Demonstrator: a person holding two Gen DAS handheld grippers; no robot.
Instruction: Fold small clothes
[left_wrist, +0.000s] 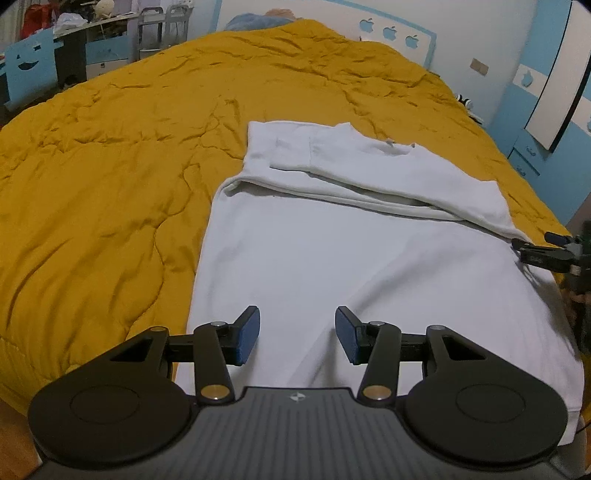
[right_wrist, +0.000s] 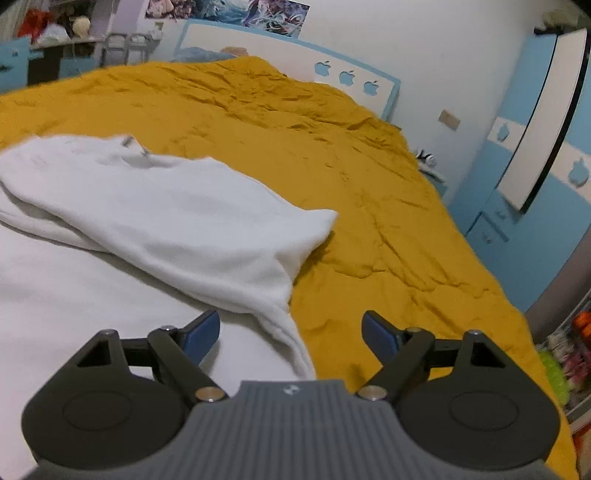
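A white long-sleeved top lies flat on the mustard-yellow quilt, collar at the far end. Its left sleeve is folded across the chest; the right sleeve lies out toward the garment's right edge. My left gripper is open and empty, low over the hem near the bottom edge. My right gripper is open and empty, straddling the garment's right edge below the sleeve. It also shows in the left wrist view at the right edge.
The quilt covers the whole bed. A white and blue headboard stands behind. A blue wardrobe stands to the right, a cluttered desk at far left.
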